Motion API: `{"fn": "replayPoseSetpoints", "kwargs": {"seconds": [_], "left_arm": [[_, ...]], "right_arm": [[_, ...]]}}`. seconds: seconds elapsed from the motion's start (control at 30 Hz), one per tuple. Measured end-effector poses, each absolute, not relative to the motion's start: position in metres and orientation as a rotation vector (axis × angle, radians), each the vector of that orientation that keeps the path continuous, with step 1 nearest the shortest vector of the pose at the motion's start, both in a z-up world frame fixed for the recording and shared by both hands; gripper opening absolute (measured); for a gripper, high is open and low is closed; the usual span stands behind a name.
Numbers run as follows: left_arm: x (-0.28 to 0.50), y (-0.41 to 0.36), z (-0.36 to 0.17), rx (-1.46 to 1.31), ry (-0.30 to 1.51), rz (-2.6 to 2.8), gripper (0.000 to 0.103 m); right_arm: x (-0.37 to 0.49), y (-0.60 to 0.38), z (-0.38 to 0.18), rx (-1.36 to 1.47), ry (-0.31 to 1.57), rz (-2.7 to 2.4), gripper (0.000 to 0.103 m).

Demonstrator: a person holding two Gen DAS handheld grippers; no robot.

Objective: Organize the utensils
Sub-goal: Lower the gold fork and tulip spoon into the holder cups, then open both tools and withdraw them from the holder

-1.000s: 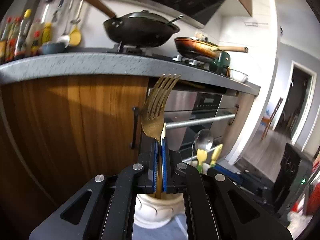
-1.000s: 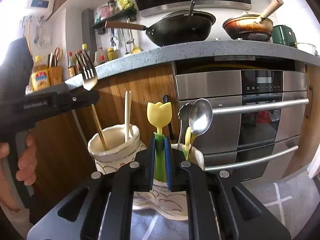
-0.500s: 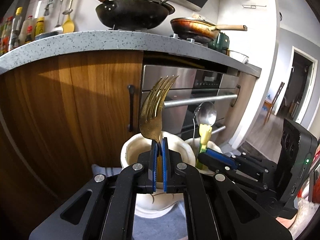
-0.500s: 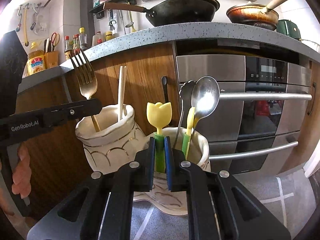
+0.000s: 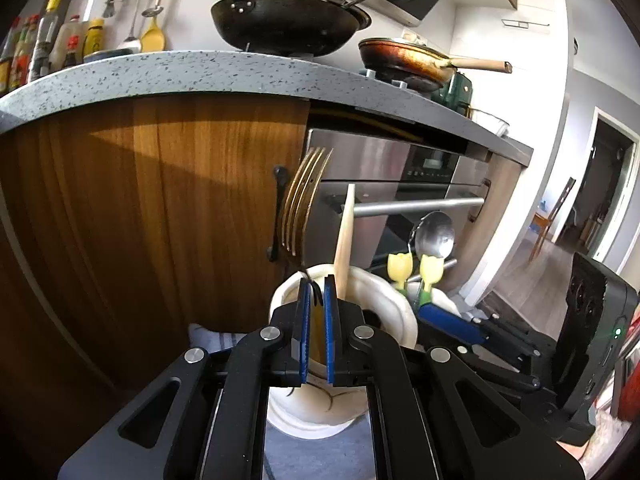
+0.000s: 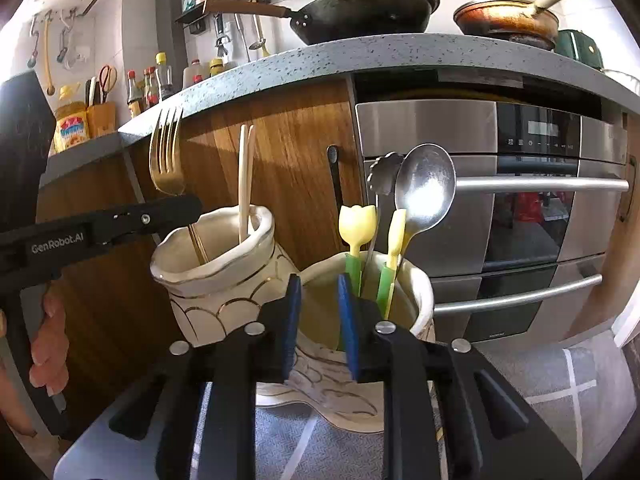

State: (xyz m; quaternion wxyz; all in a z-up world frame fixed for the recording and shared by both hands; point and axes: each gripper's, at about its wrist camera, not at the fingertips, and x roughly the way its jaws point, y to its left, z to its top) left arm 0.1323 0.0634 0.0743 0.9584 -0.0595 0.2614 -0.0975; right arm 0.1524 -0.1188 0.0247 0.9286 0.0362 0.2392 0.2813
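Right claw [image 6: 318,312] jaws just opening; nothing between pads now. Tulip-topped utensil [image 6: 356,236], pinched half a second back, stands free in right-hand cup [image 6: 416,292] beside second tulip piece and metal spoon [image 6: 424,188]. Judged: that drop is done.

Left claw [image 5: 316,304] pressed together, pinching gold fork [image 5: 302,204] by handle; fork now lower, handle end inside left-hand cup [image 6: 224,276] next to pale chopsticks [image 6: 244,184]. Judged: fork release comes next.
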Motion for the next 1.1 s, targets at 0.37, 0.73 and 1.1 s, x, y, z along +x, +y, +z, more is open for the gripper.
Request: {"fn": "replayPoseSetpoints", "kwargs": {"seconds": [0.37,0.73,1.1], "left_arm": [[0.12,0.062,0.097,-0.092,0.486,-0.169,0.051],[0.074,0.035,0.101,-0.025,0.481,-0.162,0.095],[0.052,-0.022,0.054,0.077,0.539,-0.226,0.096]], "right_arm": [[0.126,-0.132,0.045,0.041,0.49,0.542,0.058],[0.084,-0.2,0.056,0.084,0.559,0.306,0.098],[0.081,-0.23,-0.013,0.051,0.706,0.158,0.098]]}}
